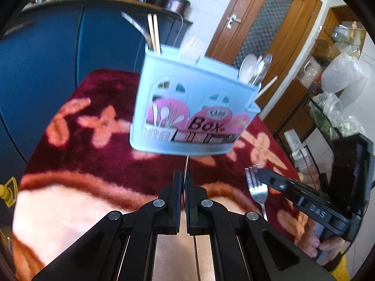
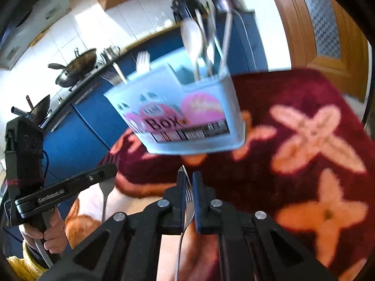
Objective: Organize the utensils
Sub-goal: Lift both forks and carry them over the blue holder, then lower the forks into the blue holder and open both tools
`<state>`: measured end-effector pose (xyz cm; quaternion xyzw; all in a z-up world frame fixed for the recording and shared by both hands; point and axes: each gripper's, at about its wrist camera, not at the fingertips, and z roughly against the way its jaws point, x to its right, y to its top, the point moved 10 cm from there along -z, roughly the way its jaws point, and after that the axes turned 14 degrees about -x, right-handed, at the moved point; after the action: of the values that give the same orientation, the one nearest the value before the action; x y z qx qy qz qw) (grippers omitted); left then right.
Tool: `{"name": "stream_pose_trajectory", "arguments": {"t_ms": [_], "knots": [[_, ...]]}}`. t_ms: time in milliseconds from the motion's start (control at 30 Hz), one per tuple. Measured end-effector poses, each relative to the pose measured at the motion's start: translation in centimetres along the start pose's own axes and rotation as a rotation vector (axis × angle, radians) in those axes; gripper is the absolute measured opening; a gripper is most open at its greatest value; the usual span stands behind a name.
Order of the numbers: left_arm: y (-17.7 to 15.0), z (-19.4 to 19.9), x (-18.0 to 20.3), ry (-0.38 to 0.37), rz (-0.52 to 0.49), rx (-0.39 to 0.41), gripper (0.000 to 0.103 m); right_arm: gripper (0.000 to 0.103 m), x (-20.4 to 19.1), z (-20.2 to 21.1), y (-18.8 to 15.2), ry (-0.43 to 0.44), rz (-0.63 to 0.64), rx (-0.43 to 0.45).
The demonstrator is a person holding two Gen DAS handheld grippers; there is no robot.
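**Forks held before the utensil box**

Blanket (image 1: 77, 140), maroon with pale flowers, fills the middle of both views. Blue cabinets (image 1: 46, 53) stand behind it at upper left; a wooden door (image 1: 257, 28) at upper right. The light-blue utensil box (image 1: 187, 107) stands centre frame, with chopsticks (image 1: 153, 35) and spoons (image 1: 255, 68) upright in it. Nothing lies between it and the tongs. At bottom centre, the left gripper (image 1: 185, 187) pinches a fork (image 2: 108, 187) seen edge-on; the right gripper (image 2: 188, 187) is clamped on a second fork (image 1: 256, 187).
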<state>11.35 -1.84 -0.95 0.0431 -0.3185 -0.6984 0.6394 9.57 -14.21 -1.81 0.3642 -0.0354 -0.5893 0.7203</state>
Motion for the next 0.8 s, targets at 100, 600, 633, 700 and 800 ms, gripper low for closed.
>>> {"name": "stream_pose_trajectory", "arguments": {"t_ms": [100, 600, 633, 700, 800], "knots": [[0.6, 1.7, 0.2, -0.002, 0.0, 0.053, 0.002, 0.004, -0.7, 2.5, 0.5, -0.036, 0.02, 0.089], [6.2, 8.2, 1.0, 0.07, -0.041, 0.247, 0.001, 0.004, -2.6, 10.6, 6.4, -0.248, 0.09, 0.401], [6.7, 8.6, 1.0, 0.074, -0.039, 0.257, 0.001, 0.004, -2.6, 11.0, 7.0, -0.256, 0.091, 0.413], [8.1, 9.4, 0.9, 0.081, -0.036, 0.281, 0.001, 0.004, -2.6, 11.8, 7.9, -0.27, 0.091, 0.434], [10.0, 10.6, 0.9, 0.088, -0.034, 0.312, 0.001, 0.004, -2.7, 12.8, 9.4, -0.293, 0.096, 0.46]]}}
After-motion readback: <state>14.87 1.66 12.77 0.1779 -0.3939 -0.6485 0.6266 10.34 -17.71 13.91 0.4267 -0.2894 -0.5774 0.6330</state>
